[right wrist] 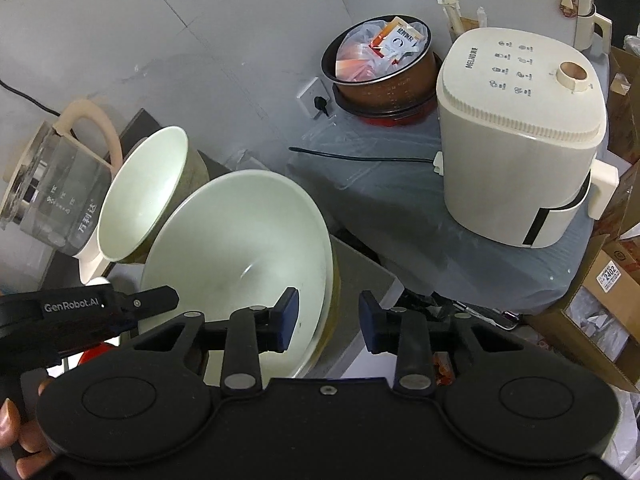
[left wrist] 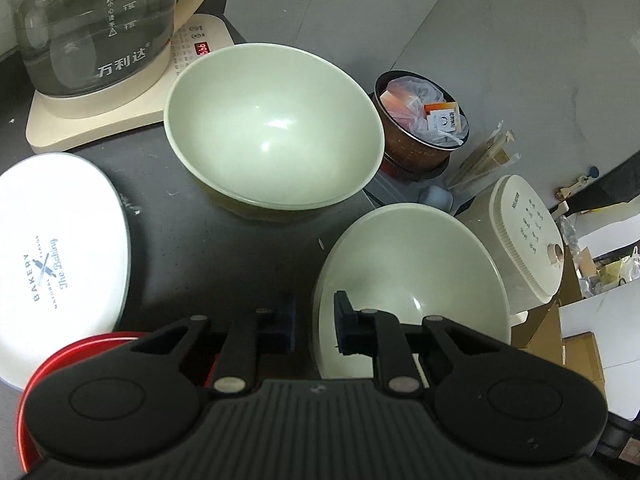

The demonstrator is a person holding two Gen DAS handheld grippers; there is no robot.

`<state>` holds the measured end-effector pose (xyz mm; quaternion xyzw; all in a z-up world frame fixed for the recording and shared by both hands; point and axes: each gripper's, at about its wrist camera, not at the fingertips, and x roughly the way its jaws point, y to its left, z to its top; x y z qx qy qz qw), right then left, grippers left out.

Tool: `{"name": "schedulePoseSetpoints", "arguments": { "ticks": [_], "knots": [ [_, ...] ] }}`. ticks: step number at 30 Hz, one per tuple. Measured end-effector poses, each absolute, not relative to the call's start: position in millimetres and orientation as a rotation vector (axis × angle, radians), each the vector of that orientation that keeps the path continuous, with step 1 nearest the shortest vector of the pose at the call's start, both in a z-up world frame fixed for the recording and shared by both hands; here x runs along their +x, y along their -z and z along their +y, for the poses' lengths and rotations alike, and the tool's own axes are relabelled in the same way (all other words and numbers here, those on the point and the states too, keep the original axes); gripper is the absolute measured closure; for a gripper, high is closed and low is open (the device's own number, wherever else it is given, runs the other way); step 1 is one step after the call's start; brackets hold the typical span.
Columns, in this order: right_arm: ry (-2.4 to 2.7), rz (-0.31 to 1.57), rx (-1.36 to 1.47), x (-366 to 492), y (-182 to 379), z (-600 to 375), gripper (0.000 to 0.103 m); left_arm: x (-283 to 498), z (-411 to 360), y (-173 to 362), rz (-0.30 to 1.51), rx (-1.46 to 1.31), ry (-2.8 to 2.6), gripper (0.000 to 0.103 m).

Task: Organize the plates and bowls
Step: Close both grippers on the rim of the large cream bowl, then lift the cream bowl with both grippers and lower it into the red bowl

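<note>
Two pale green bowls stand on the dark counter: a far one [left wrist: 276, 128] [right wrist: 144, 192] and a near one [left wrist: 416, 276] [right wrist: 240, 248]. My left gripper [left wrist: 315, 322] straddles the near bowl's left rim, one finger inside and one outside, with a gap showing on the outer side. In the right wrist view it [right wrist: 164, 296] reaches in from the left. My right gripper [right wrist: 328, 320] is open at the same bowl's right rim, its left finger over the inside. A white plate [left wrist: 56, 248] printed "Bakery" lies on the left, partly over a red dish [left wrist: 36, 384].
A glass kettle [left wrist: 92, 32] on a cream base stands behind the far bowl. A brown pot [right wrist: 380, 76] stuffed with bags and a cream air fryer [right wrist: 520, 140] sit on a lower grey surface to the right. Cardboard boxes [right wrist: 600, 300] stand at far right. A hand [right wrist: 12, 420] holds the left gripper.
</note>
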<state>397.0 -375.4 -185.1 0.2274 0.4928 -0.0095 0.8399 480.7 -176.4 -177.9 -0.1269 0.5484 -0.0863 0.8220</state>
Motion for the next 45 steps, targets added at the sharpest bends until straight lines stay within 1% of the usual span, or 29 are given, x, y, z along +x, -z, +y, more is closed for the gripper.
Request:
{"name": "schedulePoseSetpoints", "arguments": {
  "ticks": [1,2,3,5,6,11,18,21,35,45],
  "knots": [
    [0.022,1.037,0.475,397.0,185.2,-375.1,0.07,481.0,-176.7,178.4,1.163,-0.269,0.186,0.088],
    [0.023,1.032,0.469,397.0,185.3,-374.8,0.073,481.1,-177.6,179.3,1.161,-0.268,0.19,0.09],
    [0.021,1.03,0.466,397.8,186.1,-375.1,0.076,481.6,-178.3,180.1,1.162,-0.267,0.194,0.092],
    [0.01,1.031,0.478,397.8,188.2,-375.3,0.089,482.5,-179.1,181.1,1.164,-0.263,0.194,0.093],
    [0.012,1.028,0.481,397.6,188.2,-375.7,0.089,482.9,-180.4,181.0,1.162,-0.259,0.192,0.094],
    [0.013,1.003,0.466,391.5,181.3,-373.5,0.089,477.2,-181.9,173.3,1.14,-0.238,0.204,0.094],
    [0.011,0.964,0.445,379.0,158.6,-365.6,0.089,465.7,-171.9,148.5,1.097,-0.252,0.234,0.094],
    [0.012,0.938,0.435,372.9,146.6,-360.6,0.089,459.9,-165.1,136.2,1.074,-0.26,0.24,0.099],
    [-0.034,0.869,0.401,344.7,107.9,-327.3,0.089,423.9,-124.7,94.1,1.006,-0.291,0.248,0.099],
    [-0.093,0.887,0.359,326.7,99.5,-293.2,0.088,397.4,-90.7,83.5,1.007,-0.298,0.22,0.099]
  ]
}}
